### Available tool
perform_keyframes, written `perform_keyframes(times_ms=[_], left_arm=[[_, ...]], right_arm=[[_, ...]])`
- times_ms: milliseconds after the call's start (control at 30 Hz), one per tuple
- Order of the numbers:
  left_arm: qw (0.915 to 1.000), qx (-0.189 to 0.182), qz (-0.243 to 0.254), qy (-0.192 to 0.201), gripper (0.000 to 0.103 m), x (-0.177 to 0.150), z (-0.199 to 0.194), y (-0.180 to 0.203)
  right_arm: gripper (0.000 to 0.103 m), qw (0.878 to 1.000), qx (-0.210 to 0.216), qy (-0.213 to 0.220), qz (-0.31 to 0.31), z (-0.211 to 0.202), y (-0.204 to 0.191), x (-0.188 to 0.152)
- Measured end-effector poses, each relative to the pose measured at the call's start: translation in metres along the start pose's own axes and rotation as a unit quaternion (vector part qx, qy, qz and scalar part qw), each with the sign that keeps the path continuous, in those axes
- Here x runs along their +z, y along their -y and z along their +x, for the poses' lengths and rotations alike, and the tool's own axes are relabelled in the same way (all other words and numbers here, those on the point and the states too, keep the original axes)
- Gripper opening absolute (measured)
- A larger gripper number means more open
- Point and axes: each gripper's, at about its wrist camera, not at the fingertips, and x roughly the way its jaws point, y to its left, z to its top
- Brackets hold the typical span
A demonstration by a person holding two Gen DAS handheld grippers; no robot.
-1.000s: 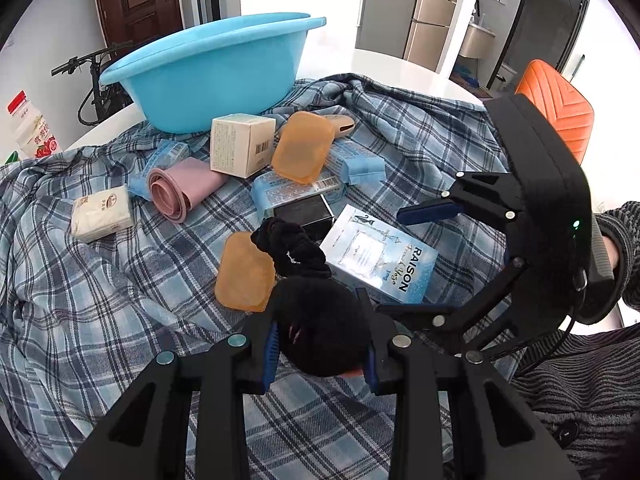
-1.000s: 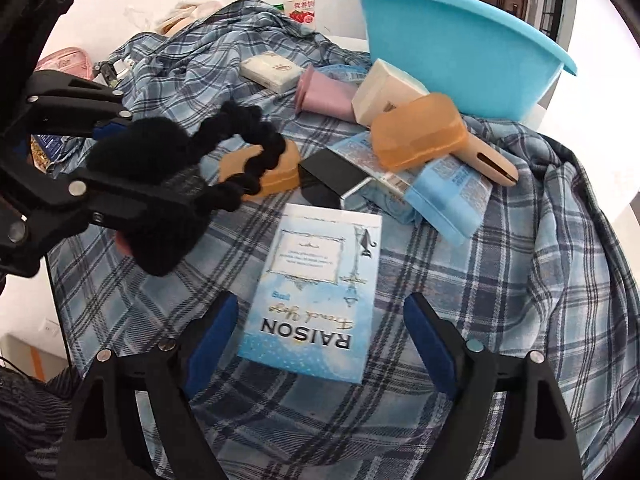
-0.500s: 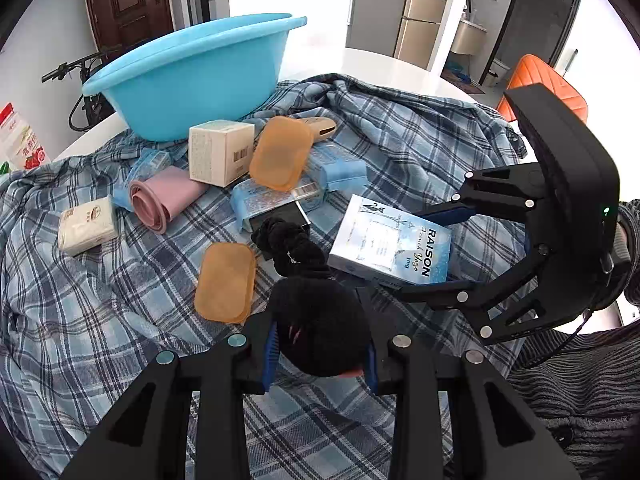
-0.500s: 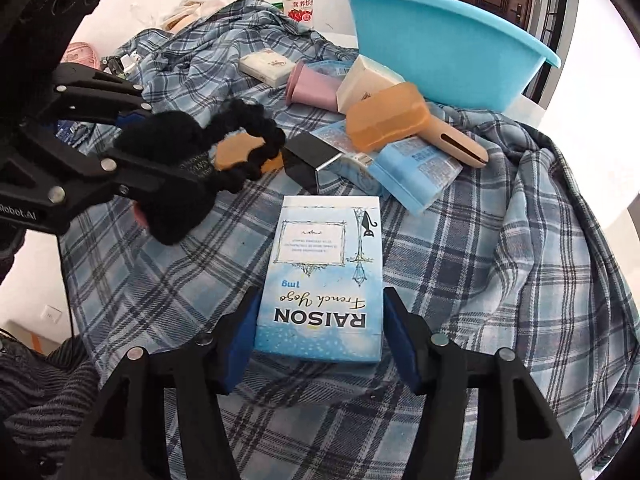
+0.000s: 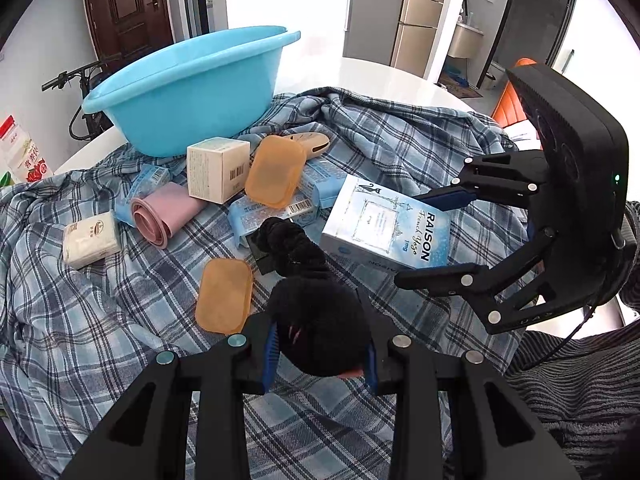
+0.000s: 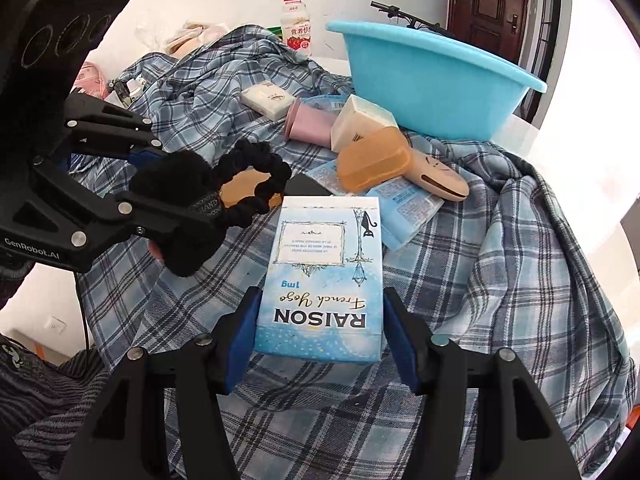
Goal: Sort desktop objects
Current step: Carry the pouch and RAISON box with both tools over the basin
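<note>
Left gripper (image 5: pixel 320 354): clamped on black pompom scrunchie (image 5: pixel 316 320). Right gripper (image 6: pixel 320 338): clamped on RAISON box (image 6: pixel 324 276) (raised off plaid cloth (image 6: pixel 500 272)).

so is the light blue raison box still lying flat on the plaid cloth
No, the right gripper is shut on the light blue RAISON box, which is lifted and tilted off the plaid cloth.

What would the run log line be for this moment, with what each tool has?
left tool: shut on black scrunchie | right tool: shut on RAISON box, tilted up off plaid cloth | blue basin: behind clutter
</note>
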Motion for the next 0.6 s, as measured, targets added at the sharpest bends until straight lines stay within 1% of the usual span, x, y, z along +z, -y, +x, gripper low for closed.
perform_keyframes(times_ms=[100, 333, 467, 600], left_arm=[[0.9999, -0.006, -0.007, 0.006, 0.034, 0.003, -0.003, -0.002], [0.9998, 0.0, 0.003, 0.019, 0.034, 0.013, -0.01, 0.001], [0.9995, -0.003, 0.009, 0.031, 0.034, 0.021, -0.014, 0.005], [0.9991, 0.003, 0.011, 0.04, 0.034, 0.03, -0.016, 0.004]], right_arm=[[0.058, 1.0, 0.0, 0.006, 0.002, -0.002, 0.002, 0.003], [0.058, 1.0, 0.0, 0.02, 0.002, -0.006, 0.004, 0.011], [0.058, 1.0, -0.009, 0.028, 0.0, -0.009, 0.006, 0.016], [0.058, 0.999, -0.012, 0.035, 0.003, -0.014, 0.012, 0.022]])
